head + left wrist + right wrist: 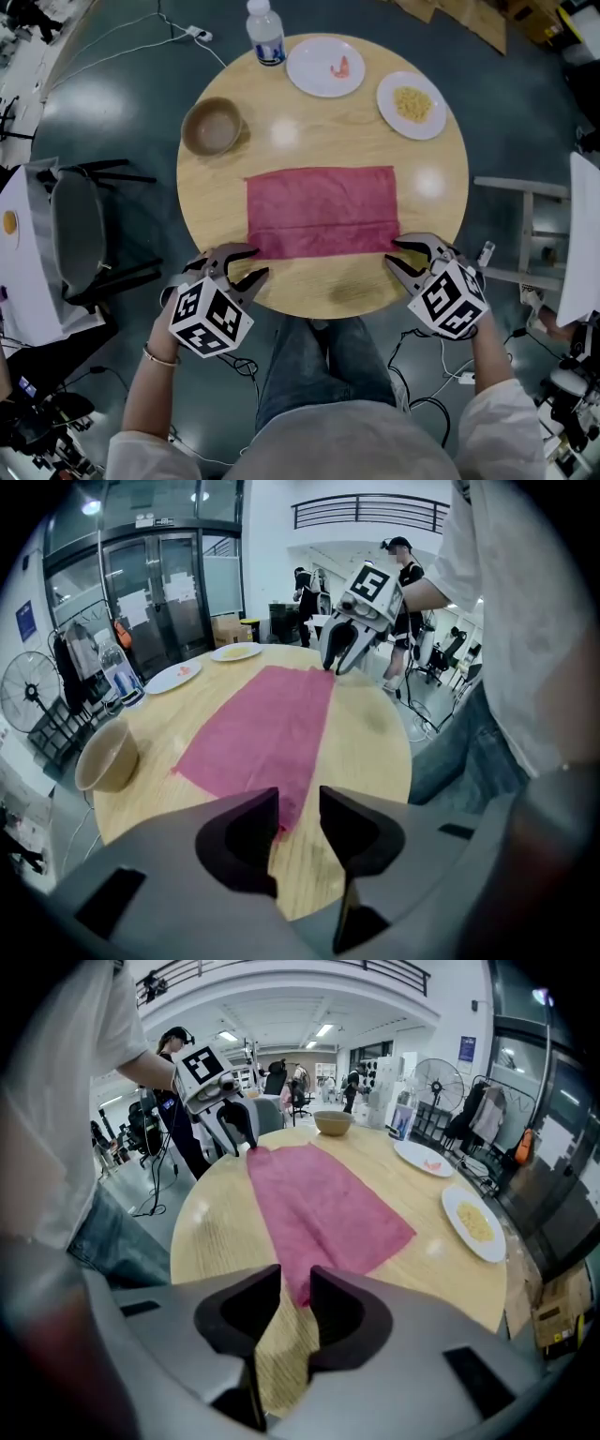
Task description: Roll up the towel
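Round counter [319,131] is carrying a flat pink towel [322,211] — left tool [258,261] and right tool [392,251] are hovering at its near corners, jaws slightly parted.

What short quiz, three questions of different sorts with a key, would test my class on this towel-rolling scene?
1. True or false: the towel is already rolled up.
2. How many plates stand on the table?
3. Pick one. The left gripper has its jaws: A, shut tight together; B, apart, at a near corner of the towel; C, out of view.

Key: 1 false, it lies flat. 2 two. 3 B.
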